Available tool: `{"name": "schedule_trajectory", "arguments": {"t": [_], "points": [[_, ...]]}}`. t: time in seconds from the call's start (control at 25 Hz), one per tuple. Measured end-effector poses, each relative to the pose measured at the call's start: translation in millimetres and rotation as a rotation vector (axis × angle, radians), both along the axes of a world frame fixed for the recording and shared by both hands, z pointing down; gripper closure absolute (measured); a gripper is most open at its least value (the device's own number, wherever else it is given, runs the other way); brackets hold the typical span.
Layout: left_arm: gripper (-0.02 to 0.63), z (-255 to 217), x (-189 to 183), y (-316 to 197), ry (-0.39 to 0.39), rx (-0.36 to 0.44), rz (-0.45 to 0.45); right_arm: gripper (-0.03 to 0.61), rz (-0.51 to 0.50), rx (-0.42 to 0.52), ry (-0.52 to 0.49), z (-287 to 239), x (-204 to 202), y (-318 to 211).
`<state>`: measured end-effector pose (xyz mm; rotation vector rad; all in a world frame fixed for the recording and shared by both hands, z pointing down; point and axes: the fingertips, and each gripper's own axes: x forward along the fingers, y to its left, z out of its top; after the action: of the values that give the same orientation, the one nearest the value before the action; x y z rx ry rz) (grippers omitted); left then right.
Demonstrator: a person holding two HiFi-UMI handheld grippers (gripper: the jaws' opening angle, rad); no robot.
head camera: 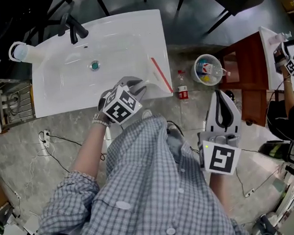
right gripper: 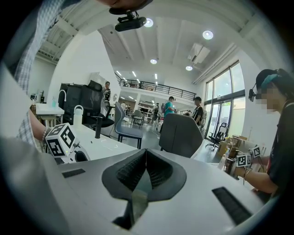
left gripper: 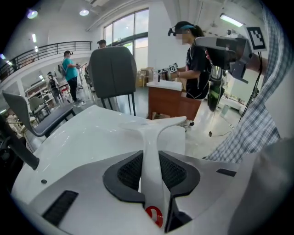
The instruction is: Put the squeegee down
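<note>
While the head view shows only the squeegee's (head camera: 161, 77) red blade lying over the right rim of the white sink (head camera: 60, 103), the left gripper view shows the left gripper (left gripper: 149, 170) clamped on its white handle, with the T-shaped head reaching out above the basin. Whether the blade touches the rim cannot be told. Off to the side, over the floor, the right gripper (head camera: 221, 101) points away, and its own view shows its pads (right gripper: 138, 172) pressed together with nothing between them.
</note>
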<state>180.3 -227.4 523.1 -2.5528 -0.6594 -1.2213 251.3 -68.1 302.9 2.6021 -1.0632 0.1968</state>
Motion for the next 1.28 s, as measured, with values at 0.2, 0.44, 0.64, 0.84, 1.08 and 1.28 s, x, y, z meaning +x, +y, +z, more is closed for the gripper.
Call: {"name": "schedule_trajectory", "arguments": {"t": [0.2,0.44,0.64,0.84,1.08,1.28], "points": [[0.515,8,-1,4,-0.019,0.041,0.045,0.569,0.010,-0.014,-0.007,3,2,2],[0.515,12,0,5,-0.027,0.055,0.048,0.569,0.007,-0.004,-0.011,5,2,1],[0.515,16,0,6,-0.038,0.087,0.061,0.569,0.005,-0.006,-0.016,6,3,0],[0.515,15,0,6,-0.023,0.114,0.053,0.569,-0.003,-0.004,-0.024,8,3,0],[0.512,15,0,5,-0.020,0.106,0.040,0.569,-0.021,-0.004,-0.021,8,1,-3],[0.466,10,-1,4,-0.008,0.064,0.007,0.569,-0.035,-0.007,-0.026,9,0,-5]]}}
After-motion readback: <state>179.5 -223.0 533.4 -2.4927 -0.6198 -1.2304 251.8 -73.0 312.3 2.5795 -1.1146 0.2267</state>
